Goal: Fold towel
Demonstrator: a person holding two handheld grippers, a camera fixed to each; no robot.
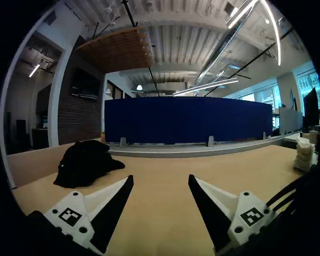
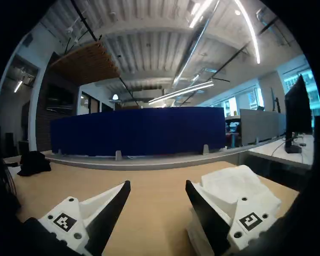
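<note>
Counter (image 1: 168,179) is open through the middle. Obstructions: black cloth heap (image 1: 85,164) at left, white towel (image 2: 232,183) at right, blue partition (image 1: 185,119) along the rear edge.

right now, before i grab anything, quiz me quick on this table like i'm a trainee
1. True or false: the left gripper has its jaws shut on the crumpled black cloth.
2. In the right gripper view, the pile of folded white towels lies: A) on the light wooden table close to the right gripper; B) on the black cloth; C) between the left gripper's jaws.
3. Fill in: both grippers' jaws are ____.
Key: 1 false; 2 A; 3 open.
</note>
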